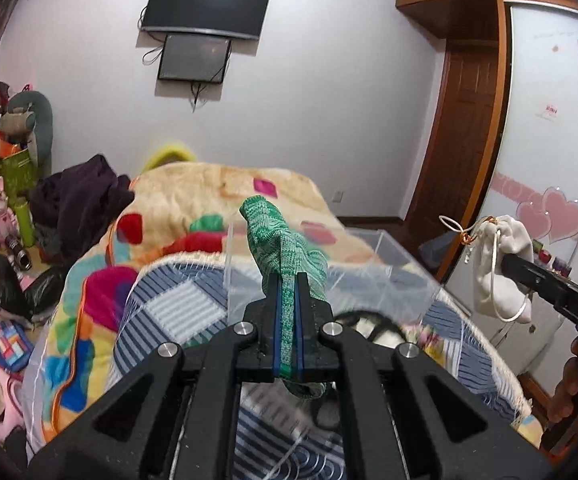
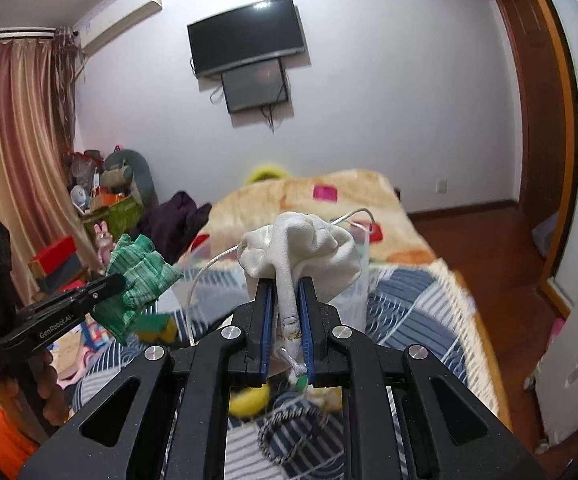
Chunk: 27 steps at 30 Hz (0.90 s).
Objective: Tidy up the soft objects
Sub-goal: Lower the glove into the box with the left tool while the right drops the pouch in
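Note:
My left gripper [image 1: 287, 280] is shut on a green knitted glove [image 1: 285, 244] and holds it in the air above the bed; the glove also shows in the right wrist view [image 2: 137, 276], at the left. My right gripper [image 2: 287, 284] is shut on a white drawstring pouch [image 2: 301, 248], also raised; the pouch shows in the left wrist view [image 1: 501, 268], at the right, with its cord hanging. A clear plastic box [image 1: 369, 256] stands on the bed below and beyond both grippers. Small soft items lie on the bed under the grippers, blurred.
The bed has a blue striped quilt [image 1: 185, 304] and a colourful fleece blanket [image 1: 217, 192] with dark clothing [image 1: 81, 196] at its left. Clutter and toys fill the floor at the left [image 1: 5, 240]. A wardrobe [image 1: 549, 140] stands at the right.

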Available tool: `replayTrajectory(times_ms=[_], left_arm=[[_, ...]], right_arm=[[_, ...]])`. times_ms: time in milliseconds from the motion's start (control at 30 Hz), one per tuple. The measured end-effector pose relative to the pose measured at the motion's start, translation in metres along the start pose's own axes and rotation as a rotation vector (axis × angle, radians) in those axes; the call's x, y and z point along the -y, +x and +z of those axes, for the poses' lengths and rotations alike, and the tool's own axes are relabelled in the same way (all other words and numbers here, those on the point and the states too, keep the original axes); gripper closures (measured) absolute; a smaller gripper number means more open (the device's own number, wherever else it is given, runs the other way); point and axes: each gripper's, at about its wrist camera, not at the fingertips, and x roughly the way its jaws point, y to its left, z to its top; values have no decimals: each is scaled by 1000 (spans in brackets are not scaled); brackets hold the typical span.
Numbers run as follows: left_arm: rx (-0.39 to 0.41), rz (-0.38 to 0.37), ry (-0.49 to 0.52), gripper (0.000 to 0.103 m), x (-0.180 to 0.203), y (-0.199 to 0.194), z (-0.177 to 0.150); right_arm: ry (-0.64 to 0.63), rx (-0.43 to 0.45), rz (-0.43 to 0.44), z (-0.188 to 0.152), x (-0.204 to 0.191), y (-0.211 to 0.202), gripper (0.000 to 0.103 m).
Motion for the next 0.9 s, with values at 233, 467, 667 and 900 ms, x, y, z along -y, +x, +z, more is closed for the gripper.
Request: replayTrajectory(times_ms=[233,467,667,900], left_arm=[[-13,-31,5,99,-2,28,32],[-94,-10,51,99,0,78,37],[-187,-7,37,99,-8,120,30],[-274,-18,32,99,-9,155,28]], right_arm=[[-72,25,-20,24,-10,18,91],[-97,-27,-41,34,-11,67,91],[-104,-118,-65,31,-9,112,91],[-108,-254,-92,20,-5,147,91]])
